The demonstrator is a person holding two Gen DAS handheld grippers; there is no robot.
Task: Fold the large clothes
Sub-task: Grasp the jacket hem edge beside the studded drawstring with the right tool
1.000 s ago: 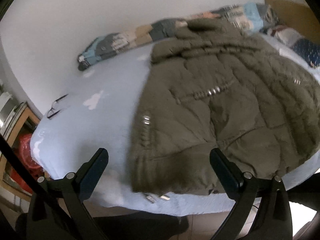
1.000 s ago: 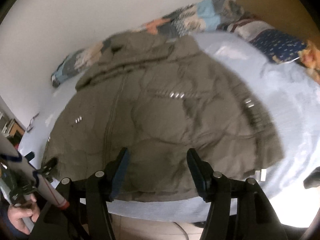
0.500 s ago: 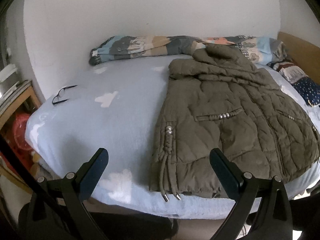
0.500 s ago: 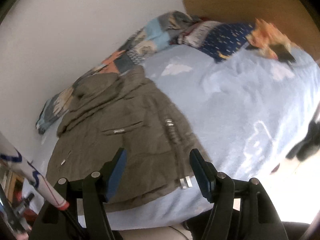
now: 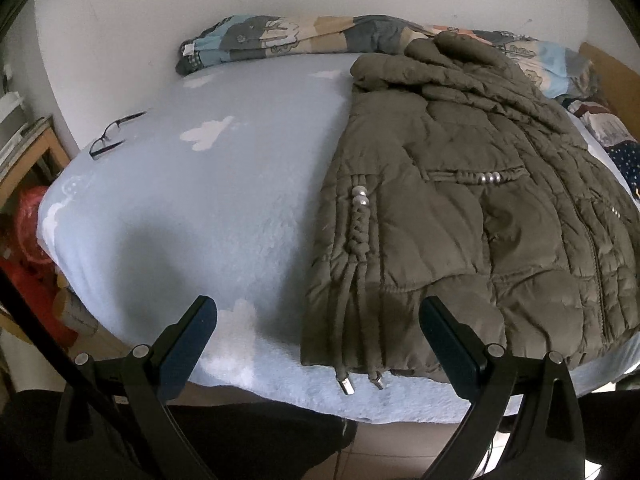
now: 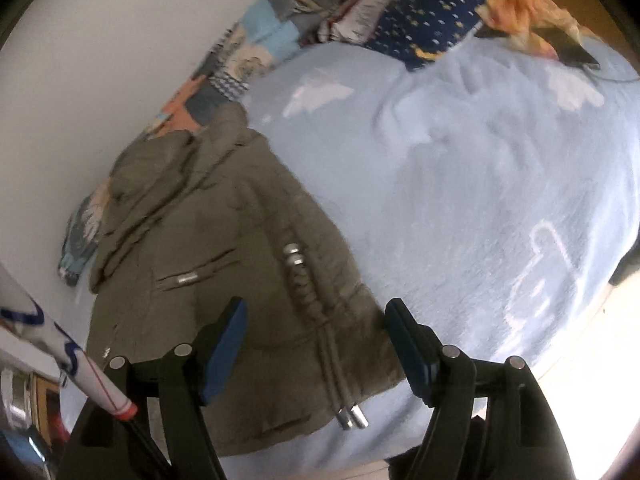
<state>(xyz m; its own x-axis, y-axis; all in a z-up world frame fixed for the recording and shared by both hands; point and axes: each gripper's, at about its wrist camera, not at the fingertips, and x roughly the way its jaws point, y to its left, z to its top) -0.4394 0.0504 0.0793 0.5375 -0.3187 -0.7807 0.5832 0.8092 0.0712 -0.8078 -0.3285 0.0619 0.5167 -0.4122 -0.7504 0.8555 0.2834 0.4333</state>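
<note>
**Nearest first: both grippers wait at the hem of the jacket, one at each bottom corner**

Closest to the jacket's hem, the left gripper stands with its jaws spread wide and nothing between them; the hem's left corner and its two metal-tipped drawcords lie just beyond the pads, toward the right-hand finger. The right gripper is also spread, its jaws having just been opening, with no cloth pinched; the other pair of cord ends at the hem's right corner hangs between the fingers in that view, apart from them.

So the olive padded jacket lies ahead of and below both tools, front side up on the pale blue bed cover, hem at the cover's near edge. Its long axis runs away from the hem to the collar, which lies bunched against the patchwork quilt along the wall. Each hand looks about equally near its own corner, so I judge neither has the advantage.

Left of the jacket, well apart, a pair of glasses rests on the cover. Beyond the jacket's right side sit a dark star-print pillow and some orange cloth.

Hard to read: the sleeves cannot be told apart from the body, the jacket's right edge is cut off in the left view, and the right view is blurred. A white stick with blue marks crosses that view's lower left; what it is, I cannot say
</note>
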